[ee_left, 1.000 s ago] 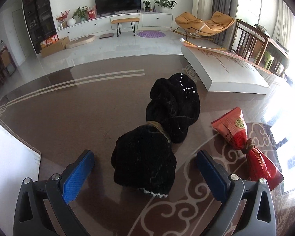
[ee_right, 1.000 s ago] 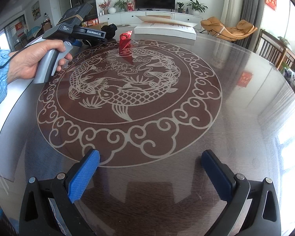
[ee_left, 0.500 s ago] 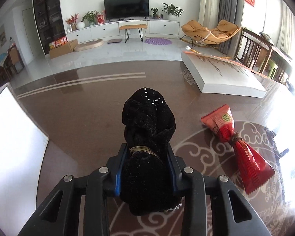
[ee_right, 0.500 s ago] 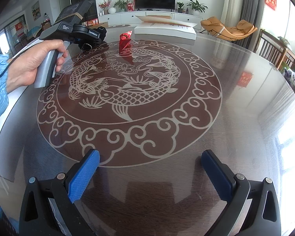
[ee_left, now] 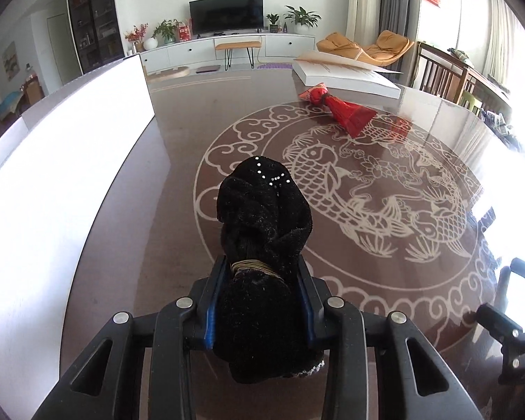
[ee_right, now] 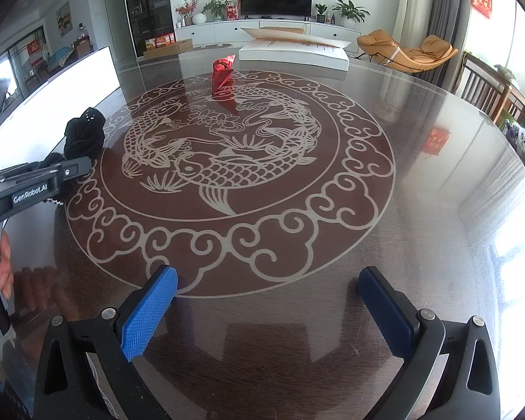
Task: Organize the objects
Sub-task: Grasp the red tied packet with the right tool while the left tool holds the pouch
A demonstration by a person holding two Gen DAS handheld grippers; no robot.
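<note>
A black fuzzy cloth bundle (ee_left: 262, 231), tied round its middle with a tan band and dotted with small studs at its far end, sits clamped in my left gripper (ee_left: 259, 301), which is shut on its near half. The right wrist view shows the same bundle (ee_right: 85, 133) at the table's left, sticking out ahead of the left gripper's body. A red wrapped snack packet (ee_left: 343, 112) lies far across the table, also visible as the red packet (ee_right: 222, 75) in the right wrist view. My right gripper (ee_right: 267, 306) hangs open over bare table near the front edge.
The round dark table (ee_right: 437, 245) carries a pale fish-and-cloud pattern. A flat white box (ee_left: 346, 75) lies at its far side, behind the red packet. A long white board (ee_left: 52, 182) runs along the left edge. A hand (ee_right: 0, 262) grips the left gripper's handle.
The left gripper closed on the black bundle, then carried it back across the table toward the near left, away from the red packet. The right gripper stayed still.
</note>
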